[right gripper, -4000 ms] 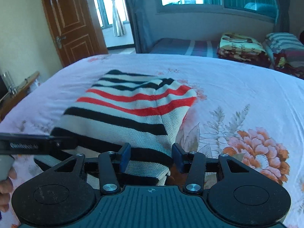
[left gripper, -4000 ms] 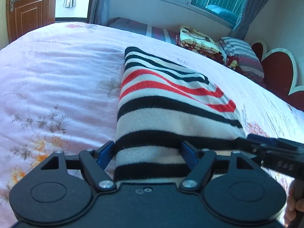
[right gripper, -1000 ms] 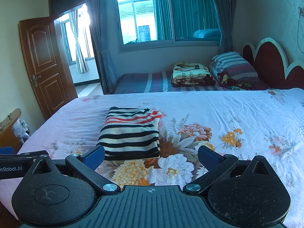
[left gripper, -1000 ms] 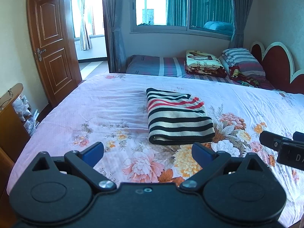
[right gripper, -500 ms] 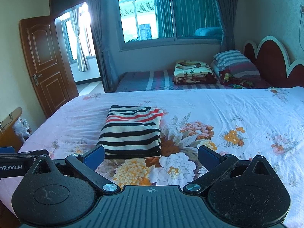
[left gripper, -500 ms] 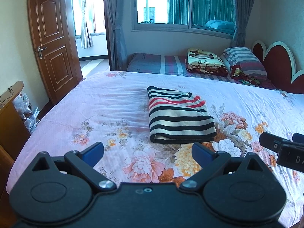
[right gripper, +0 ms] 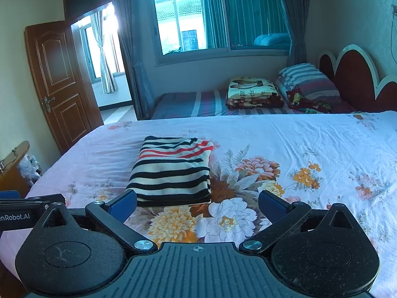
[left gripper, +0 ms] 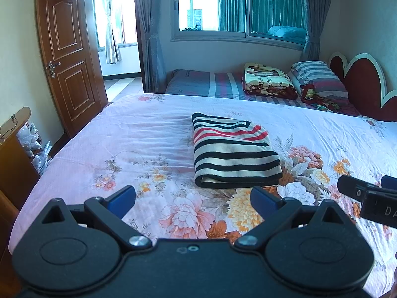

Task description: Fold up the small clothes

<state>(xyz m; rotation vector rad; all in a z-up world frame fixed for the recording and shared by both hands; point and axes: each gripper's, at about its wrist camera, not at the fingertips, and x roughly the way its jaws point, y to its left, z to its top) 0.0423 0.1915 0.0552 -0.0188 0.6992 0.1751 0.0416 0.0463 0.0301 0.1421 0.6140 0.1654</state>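
Two hand-held grippers held back from a folded striped garment on a bed.

Two black two-finger grippers with blue pads appear, the left gripper (left gripper: 193, 198) and the right gripper (right gripper: 197, 202), each with its jaws spread wide and holding nothing. The folded knit garment with black, cream and red stripes (left gripper: 233, 152) (right gripper: 172, 170) lies flat on the pink floral bedsheet (left gripper: 139, 146) (right gripper: 285, 144), well apart from both pairs of jaws. In the left wrist view it sits at about 12 to 1 o'clock beyond the jaw gap, its near folded edge just past the right pad. In the right wrist view it sits at about 11 o'clock, its near edge just beyond the left pad (right gripper: 123, 203). The right gripper's body enters the left view at 3 o'clock; the left gripper's body enters the right view at 9 o'clock.
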